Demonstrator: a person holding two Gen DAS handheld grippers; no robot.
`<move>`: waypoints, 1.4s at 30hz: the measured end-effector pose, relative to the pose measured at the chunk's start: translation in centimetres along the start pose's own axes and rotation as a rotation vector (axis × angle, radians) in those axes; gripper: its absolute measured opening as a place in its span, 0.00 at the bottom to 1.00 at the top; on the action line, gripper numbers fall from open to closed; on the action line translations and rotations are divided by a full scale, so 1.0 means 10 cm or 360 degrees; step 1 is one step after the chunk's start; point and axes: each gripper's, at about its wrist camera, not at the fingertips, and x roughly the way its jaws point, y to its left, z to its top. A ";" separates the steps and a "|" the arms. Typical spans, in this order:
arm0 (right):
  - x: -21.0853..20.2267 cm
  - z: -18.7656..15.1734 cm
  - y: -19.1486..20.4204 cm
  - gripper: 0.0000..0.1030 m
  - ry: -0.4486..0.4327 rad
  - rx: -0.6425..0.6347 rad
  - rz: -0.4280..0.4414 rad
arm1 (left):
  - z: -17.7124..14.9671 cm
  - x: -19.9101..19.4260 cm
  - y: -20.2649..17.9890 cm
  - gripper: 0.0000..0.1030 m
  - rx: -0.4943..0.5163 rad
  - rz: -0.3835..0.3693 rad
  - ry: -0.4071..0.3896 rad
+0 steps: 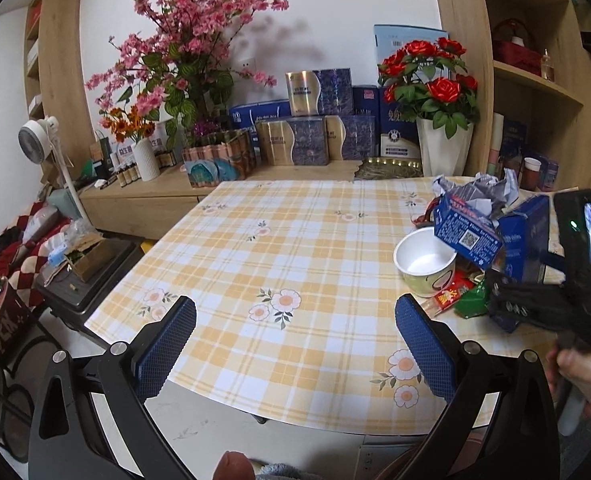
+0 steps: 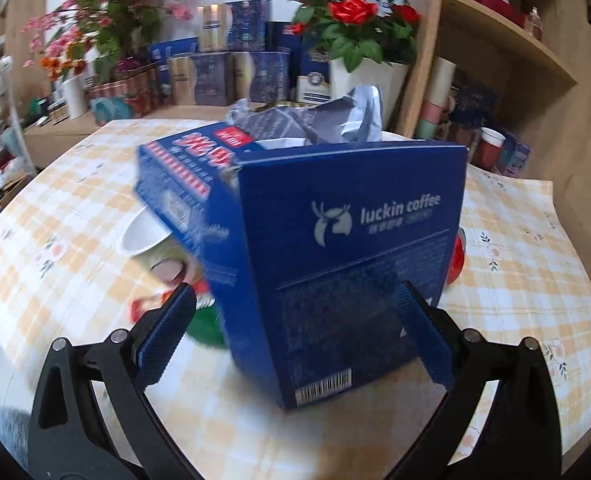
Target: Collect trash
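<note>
Judging from how things are lying, the collecting is only at its beginning. Most of the trash is being left in one heap at the right side of the table (image 1: 279,240), and no bin or bag for it is being shown in either view. The blue coffee box (image 2: 347,248) is being approached by the right gripper (image 2: 299,336): its fingers are spread wide on both sides of the box's lower part, and it cannot be told for sure whether the pads are touching the cardboard; no squeeze is being seen. The box is standing tilted, with crumpled grey paper (image 2: 295,120) sticking out of its top. Just beside it a second blue carton (image 1: 465,230) is leaning over a white bowl (image 1: 425,266), and red and green wrappers (image 1: 461,296) are lying on the cloth near the bowl.

The left gripper (image 1: 295,344) is being held open over a bare part of the table, with nothing between its fingers.

The table is being covered by a yellow checked cloth with flowers. Behind it, a wooden sideboard is being crowded by blue gift boxes (image 1: 319,120), pink blossoms (image 1: 191,40) and red roses (image 1: 431,76) in a white vase; wooden shelves are standing at the right.
</note>
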 end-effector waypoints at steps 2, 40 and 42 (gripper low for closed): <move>0.07 0.00 -0.01 0.94 0.0026 0.0008 -0.0030 | -0.02 0.04 0.00 0.95 0.0008 -0.0010 0.0017; -0.78 -0.46 -1.67 0.26 -0.0074 0.0689 0.0150 | -0.10 0.08 -0.26 0.95 -0.0090 -0.0387 0.0159; -0.81 -0.53 -1.83 0.25 -0.0059 0.0779 0.0173 | -0.09 0.07 -0.28 0.95 -0.0094 -0.0405 0.0159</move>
